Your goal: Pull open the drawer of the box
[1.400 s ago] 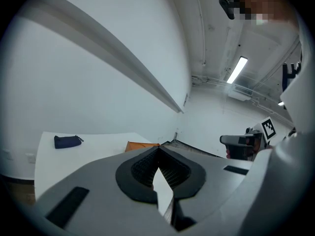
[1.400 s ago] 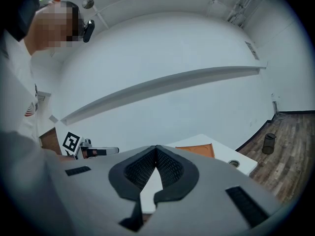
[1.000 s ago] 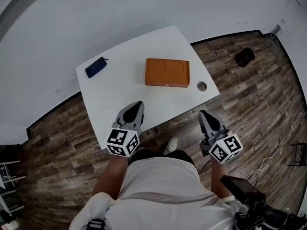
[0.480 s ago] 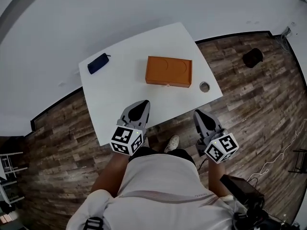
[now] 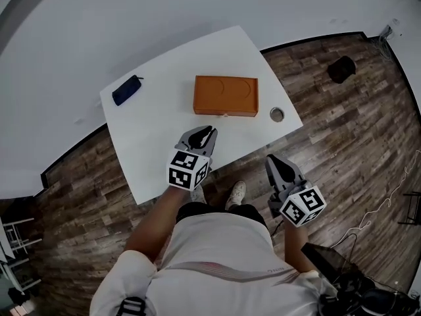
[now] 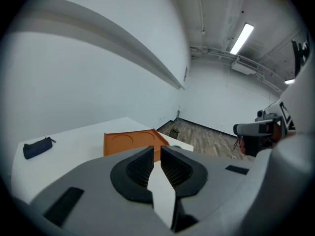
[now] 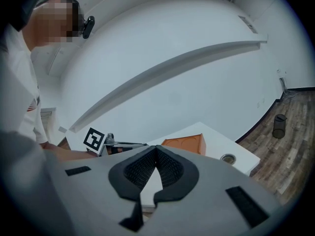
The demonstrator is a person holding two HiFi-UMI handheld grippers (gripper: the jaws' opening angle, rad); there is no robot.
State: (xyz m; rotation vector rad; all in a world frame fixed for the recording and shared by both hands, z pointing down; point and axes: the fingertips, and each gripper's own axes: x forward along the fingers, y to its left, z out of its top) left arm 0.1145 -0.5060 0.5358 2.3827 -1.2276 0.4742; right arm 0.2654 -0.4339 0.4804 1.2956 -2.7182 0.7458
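An orange box [image 5: 225, 95] lies flat on the white table [image 5: 154, 137], with its drawer front and small knob [image 5: 226, 116] facing me; the drawer looks closed. The box also shows in the left gripper view [image 6: 130, 142] and the right gripper view [image 7: 189, 142]. My left gripper [image 5: 204, 134] hovers over the table's near edge, a short way in front of the box. Its jaws [image 6: 156, 152] are opening, a narrow gap between them with nothing in it. My right gripper [image 5: 277, 161] hangs off the table over the floor, its pads [image 7: 156, 150] together and empty.
A dark blue pouch [image 5: 127, 89] lies at the table's far left. A small round fitting [image 5: 277, 115] sits at the table's right corner. A black bin [image 5: 342, 69] stands on the wood floor to the right. My shoe [image 5: 235, 198] is below the table edge.
My left gripper has moved forward and to the right, from beside my body to over the table edge, closer to the box. The right gripper has hardly moved.
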